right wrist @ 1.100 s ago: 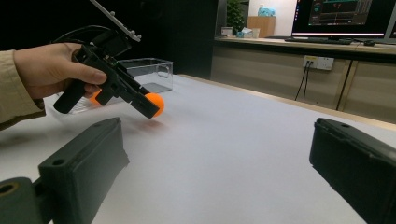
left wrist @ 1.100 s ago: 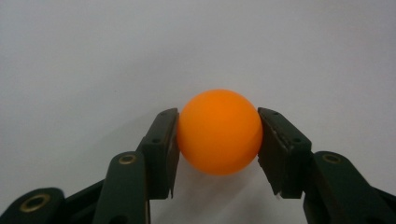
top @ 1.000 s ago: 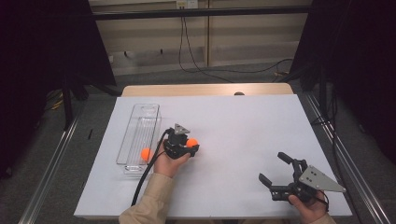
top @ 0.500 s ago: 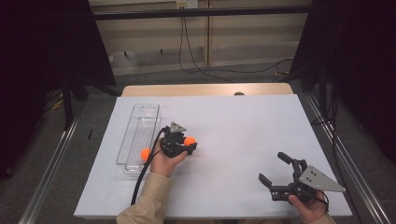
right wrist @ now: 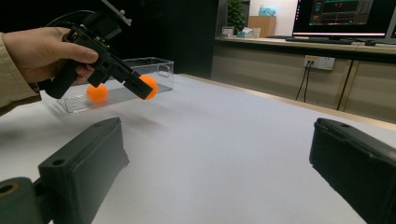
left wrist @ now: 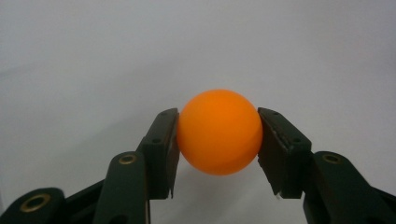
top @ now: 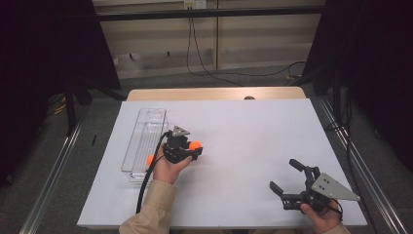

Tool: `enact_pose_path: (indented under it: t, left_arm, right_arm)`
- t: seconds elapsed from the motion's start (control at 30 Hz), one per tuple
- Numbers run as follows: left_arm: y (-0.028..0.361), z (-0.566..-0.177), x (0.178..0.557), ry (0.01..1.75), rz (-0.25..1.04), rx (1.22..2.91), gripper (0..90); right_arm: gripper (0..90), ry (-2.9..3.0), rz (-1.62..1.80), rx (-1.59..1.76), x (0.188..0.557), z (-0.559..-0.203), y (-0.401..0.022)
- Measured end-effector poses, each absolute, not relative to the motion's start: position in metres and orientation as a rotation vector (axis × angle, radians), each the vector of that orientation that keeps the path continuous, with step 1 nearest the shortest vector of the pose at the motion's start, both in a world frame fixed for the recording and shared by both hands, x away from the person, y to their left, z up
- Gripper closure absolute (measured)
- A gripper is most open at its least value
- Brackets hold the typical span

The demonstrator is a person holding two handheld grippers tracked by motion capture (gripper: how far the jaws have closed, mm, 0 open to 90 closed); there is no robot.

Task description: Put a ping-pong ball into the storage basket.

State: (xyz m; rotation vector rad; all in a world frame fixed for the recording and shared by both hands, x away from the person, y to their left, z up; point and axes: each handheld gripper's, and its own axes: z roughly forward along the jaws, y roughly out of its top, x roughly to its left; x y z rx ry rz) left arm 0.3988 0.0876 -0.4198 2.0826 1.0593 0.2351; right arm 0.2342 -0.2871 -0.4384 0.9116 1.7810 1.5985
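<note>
An orange ball [left wrist: 219, 131] is clamped between the two black jaws of my left gripper [left wrist: 218, 142]. In the high view that left gripper [top: 194, 148] hangs just above the white table, right of a clear plastic tray [top: 146, 127], with the held ball [top: 195, 145] at its tip. A second orange ball [top: 150, 159] lies in the near end of the tray. My right gripper [top: 285, 174] stands open at the near right of the table, nothing between its jaws. The right gripper view shows its own wide jaws [right wrist: 219, 154] and, farther off, the held ball [right wrist: 150, 86].
The white table top [top: 253, 131] stretches between the two grippers. A black cable [top: 146, 180] trails from the left gripper along the forearm. Metal rails [top: 53, 170] run along both sides of the table, and a wooden strip [top: 214, 93] borders its far edge.
The left gripper has shifted slightly left toward the tray, still holding the orange ball. The right gripper has not moved.
</note>
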Motion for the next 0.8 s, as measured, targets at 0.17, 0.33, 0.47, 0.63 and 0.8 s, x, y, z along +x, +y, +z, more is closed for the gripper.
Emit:
enact_pose_path:
  t: [0.17,0.33,0.47,0.63,0.8]
  left_arm:
    - [0.0896,-0.4176,0.3989,1.060,0.234,2.083,50.8]
    - [0.0911,-0.4153,0.3990,1.069,0.236,2.069,50.8]
    - [0.0939,-0.4126,0.3993,1.070,0.236,2.070,50.8]
    - [0.0954,-0.4115,0.3997,1.065,0.235,2.073,50.8]
    - [0.0955,-0.4106,0.3992,1.069,0.237,2.074,50.9]
  right_arm:
    - [2.8,1.780,1.599,0.911,0.2342,-0.4384,-0.2872]
    - [2.8,1.781,1.598,0.911,0.2343,-0.4384,-0.2872]
    - [2.8,1.780,1.599,0.911,0.2342,-0.4383,-0.2873]
    - [2.8,1.782,1.598,0.911,0.2342,-0.4384,-0.2870]
    - [2.8,1.780,1.600,0.912,0.2341,-0.4383,-0.2872]
